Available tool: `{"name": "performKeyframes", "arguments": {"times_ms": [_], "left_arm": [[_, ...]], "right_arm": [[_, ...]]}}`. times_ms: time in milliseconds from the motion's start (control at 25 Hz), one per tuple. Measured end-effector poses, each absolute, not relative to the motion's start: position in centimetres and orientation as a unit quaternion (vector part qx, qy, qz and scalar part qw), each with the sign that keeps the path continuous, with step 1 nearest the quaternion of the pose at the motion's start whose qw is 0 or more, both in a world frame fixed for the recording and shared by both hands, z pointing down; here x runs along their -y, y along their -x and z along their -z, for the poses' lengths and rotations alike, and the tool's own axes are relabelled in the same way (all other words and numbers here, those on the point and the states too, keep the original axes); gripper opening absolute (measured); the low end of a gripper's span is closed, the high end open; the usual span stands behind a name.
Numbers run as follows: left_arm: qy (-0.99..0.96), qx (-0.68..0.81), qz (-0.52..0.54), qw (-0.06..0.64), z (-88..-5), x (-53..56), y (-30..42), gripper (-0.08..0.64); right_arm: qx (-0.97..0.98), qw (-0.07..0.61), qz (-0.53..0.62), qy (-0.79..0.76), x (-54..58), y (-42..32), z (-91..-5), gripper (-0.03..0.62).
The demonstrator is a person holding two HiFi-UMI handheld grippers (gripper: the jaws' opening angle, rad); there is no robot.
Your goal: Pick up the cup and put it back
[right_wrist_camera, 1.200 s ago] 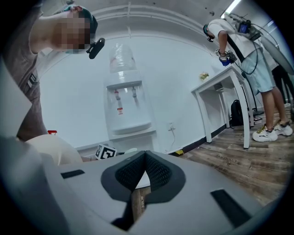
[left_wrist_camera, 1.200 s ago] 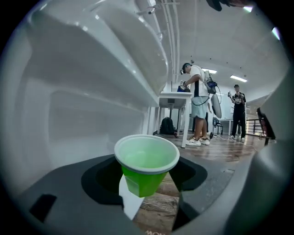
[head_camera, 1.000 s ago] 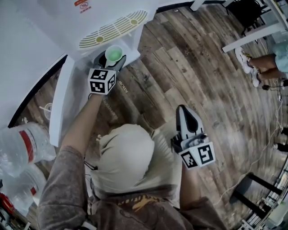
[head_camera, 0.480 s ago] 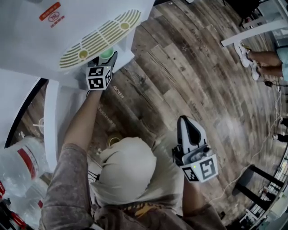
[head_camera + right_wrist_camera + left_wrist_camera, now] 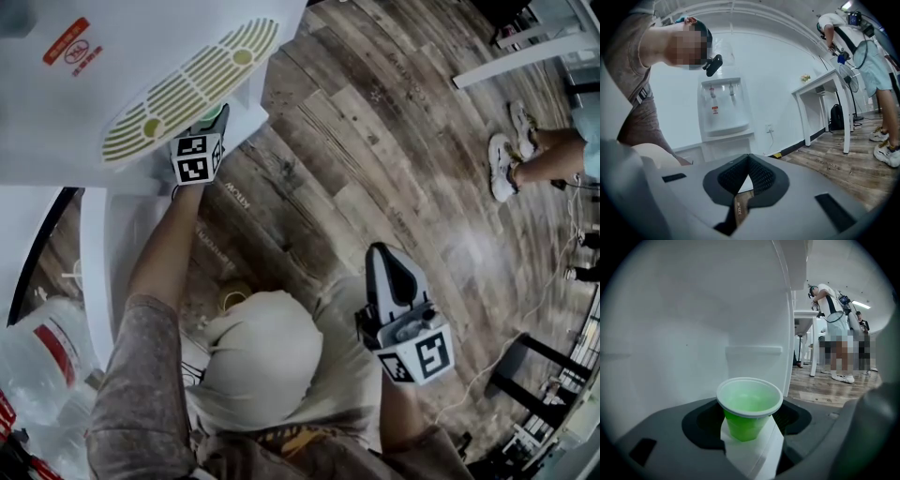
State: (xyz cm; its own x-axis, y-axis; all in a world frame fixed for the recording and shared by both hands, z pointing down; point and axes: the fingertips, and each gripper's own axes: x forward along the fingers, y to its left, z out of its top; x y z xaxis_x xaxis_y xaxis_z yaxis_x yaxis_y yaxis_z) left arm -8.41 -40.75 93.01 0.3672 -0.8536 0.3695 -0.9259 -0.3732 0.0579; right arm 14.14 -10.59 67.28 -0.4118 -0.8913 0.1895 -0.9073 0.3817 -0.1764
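Right gripper [image 5: 748, 158]: fingers closed together with nothing between them, held above the wood floor [image 5: 375, 141]. Left gripper [image 5: 212, 120]: fingers clamped on the green cup [image 5: 749, 408], which is upright inside the recess of the white water dispenser [image 5: 684, 310].
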Motion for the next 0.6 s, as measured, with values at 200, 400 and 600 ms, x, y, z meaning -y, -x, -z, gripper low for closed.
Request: {"name": "performKeyframes", "arguments": {"times_ms": [200, 400, 600], "left_arm": [[-0.811, 0.551, -0.150, 0.130, -93.5, 41.2, 8.4, 0.302], [-0.804, 0.557, -0.156, 0.140, -94.2, 41.3, 8.6, 0.302], [-0.793, 0.566, -0.162, 0.154, -95.1, 41.0, 9.0, 0.319]], "right_arm": [[0.831, 0.036, -0.125, -0.541, 10.3, -14.3, -67.1, 0.002], [0.830, 0.038, -0.124, -0.543, 10.1, -14.6, -67.1, 0.002], [0.833, 0.040, -0.124, -0.537, 9.9, -14.4, -67.1, 0.002]]}}
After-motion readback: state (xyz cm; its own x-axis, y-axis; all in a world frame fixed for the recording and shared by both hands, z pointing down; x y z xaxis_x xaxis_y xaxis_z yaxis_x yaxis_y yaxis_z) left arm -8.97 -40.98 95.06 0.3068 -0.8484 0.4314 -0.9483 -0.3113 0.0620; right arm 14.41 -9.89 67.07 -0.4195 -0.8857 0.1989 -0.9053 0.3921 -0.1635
